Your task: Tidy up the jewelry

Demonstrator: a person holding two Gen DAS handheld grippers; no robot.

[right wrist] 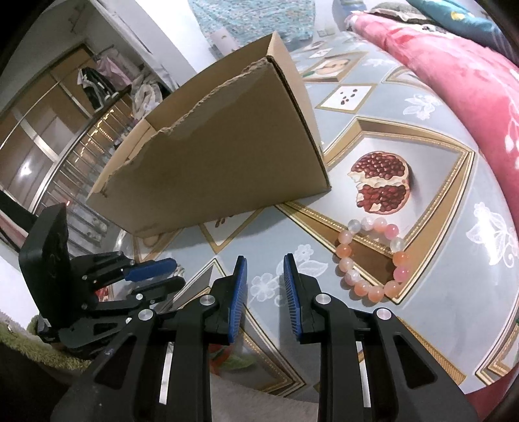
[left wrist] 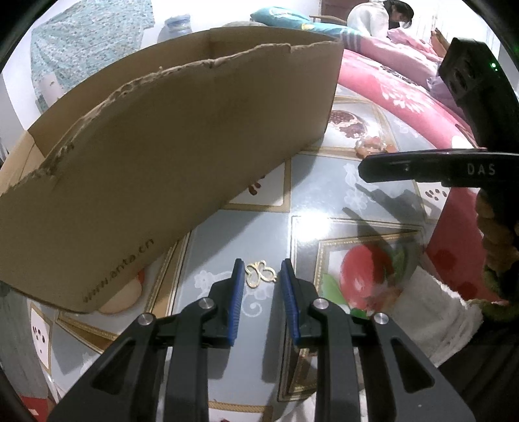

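Left tongs (left wrist: 262, 274) parted around gold butterfly brooch (left wrist: 260, 274) flat on table (left wrist: 324, 194); could skid out, probably too thin. Right tongs (right wrist: 264, 271) parted, empty, near bead bracelet (right wrist: 373, 259).

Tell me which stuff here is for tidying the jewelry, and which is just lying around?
For the job: gold butterfly ornament, pink bead bracelet, cardboard box, left hand-held gripper, right hand-held gripper.

Just lying around: red floral blanket, teal pillow, hanging clothes.
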